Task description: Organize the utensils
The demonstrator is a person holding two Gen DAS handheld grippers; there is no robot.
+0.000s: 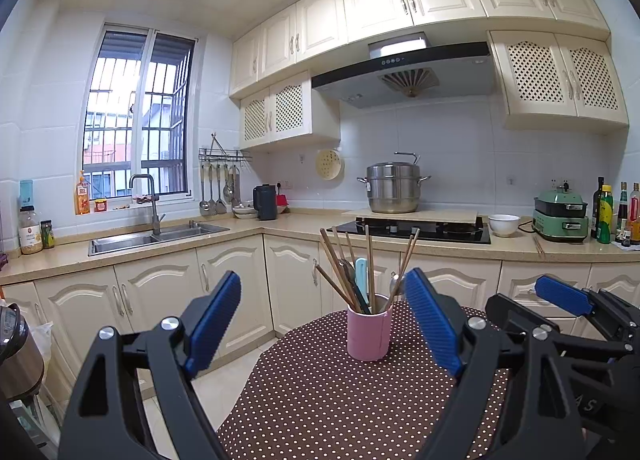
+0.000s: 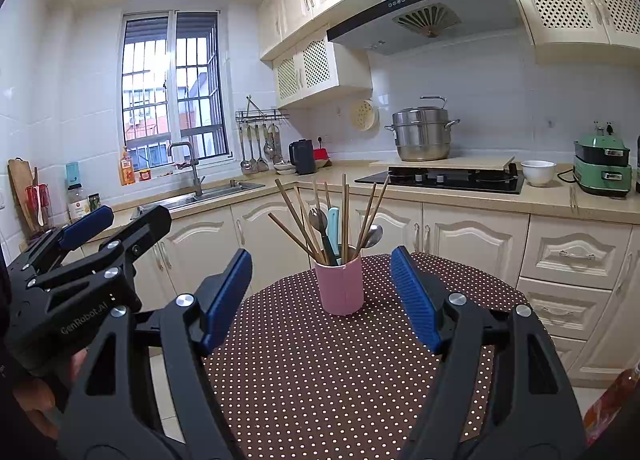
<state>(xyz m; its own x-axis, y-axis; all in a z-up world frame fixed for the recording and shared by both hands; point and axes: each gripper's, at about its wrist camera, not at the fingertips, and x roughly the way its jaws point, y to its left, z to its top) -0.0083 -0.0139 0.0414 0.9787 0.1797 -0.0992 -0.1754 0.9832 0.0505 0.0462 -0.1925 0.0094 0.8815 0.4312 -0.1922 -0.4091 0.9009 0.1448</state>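
Note:
A pink cup stands upright on a round table with a brown polka-dot cloth. It holds several wooden chopsticks, metal spoons and a light-blue handle. My left gripper is open and short of the cup, with nothing between its blue pads. Beside it on the right, my right gripper is also open and empty, with the cup just beyond its fingertips.
Behind the table run cream cabinets under a beige counter with a sink, a black hob carrying a steel pot, a white bowl, a green appliance and bottles. Loose chopsticks lie on the counter.

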